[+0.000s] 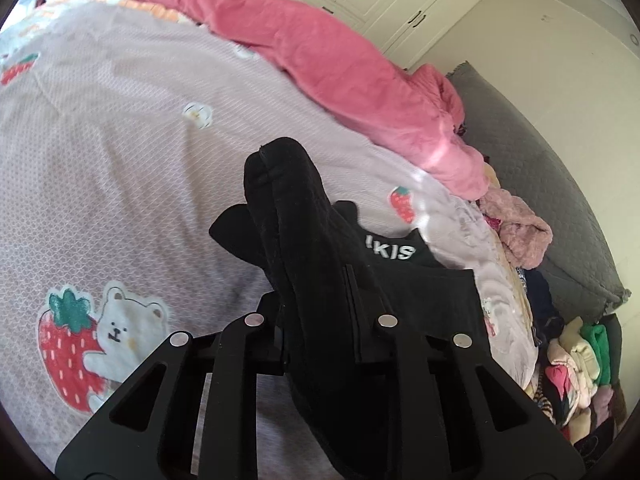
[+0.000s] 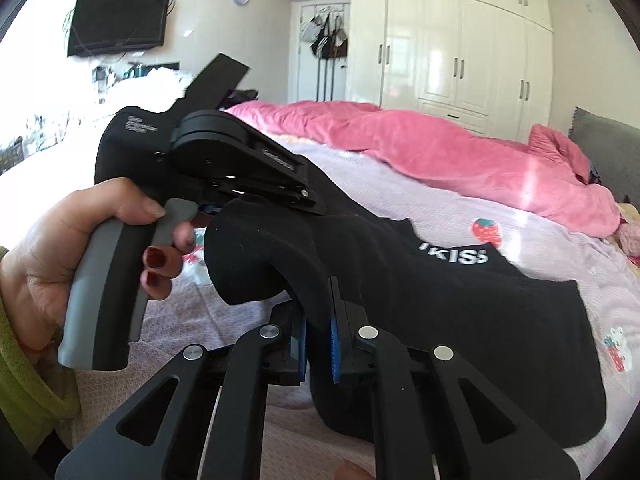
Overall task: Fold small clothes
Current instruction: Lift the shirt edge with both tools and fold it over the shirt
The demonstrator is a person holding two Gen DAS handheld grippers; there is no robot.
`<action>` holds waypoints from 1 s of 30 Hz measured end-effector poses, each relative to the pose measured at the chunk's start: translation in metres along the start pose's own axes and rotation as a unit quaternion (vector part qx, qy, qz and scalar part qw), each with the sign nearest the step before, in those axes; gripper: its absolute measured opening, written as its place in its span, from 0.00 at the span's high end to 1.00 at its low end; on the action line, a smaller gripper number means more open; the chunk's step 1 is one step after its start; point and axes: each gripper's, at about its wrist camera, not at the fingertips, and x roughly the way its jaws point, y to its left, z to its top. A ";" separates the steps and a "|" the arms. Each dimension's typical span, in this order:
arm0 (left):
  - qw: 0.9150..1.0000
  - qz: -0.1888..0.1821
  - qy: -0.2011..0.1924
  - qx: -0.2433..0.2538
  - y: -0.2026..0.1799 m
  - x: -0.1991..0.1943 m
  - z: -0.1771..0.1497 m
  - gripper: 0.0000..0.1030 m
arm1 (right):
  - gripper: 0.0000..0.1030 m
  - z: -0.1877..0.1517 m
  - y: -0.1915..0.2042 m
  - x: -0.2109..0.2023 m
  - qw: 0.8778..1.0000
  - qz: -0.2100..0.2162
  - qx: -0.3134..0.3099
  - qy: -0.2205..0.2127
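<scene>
A small black garment [image 1: 304,220] with white lettering lies partly raised off the lilac strawberry-print bed sheet [image 1: 120,160]. In the left wrist view my left gripper [image 1: 316,304] is shut on a bunched fold of it, and the cloth stands up over the fingers. In the right wrist view my right gripper [image 2: 318,328], with blue pads, is shut on another edge of the black garment [image 2: 460,308]. Up and to the left there, the left gripper [image 2: 316,206] pinches the cloth, held by a hand [image 2: 80,240] in a green sleeve.
A rumpled pink duvet [image 1: 320,52] runs along the far side of the bed. A pile of mixed clothes [image 1: 572,360] and a pink fuzzy item [image 1: 520,228] lie at the right by the grey headboard [image 1: 540,168]. White wardrobes [image 2: 460,48] stand behind.
</scene>
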 end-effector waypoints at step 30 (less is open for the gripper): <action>0.988 0.048 0.070 0.128 -0.219 0.107 -0.039 0.88 | 0.93 -0.064 -0.168 -0.081 0.972 -0.063 0.228 0.001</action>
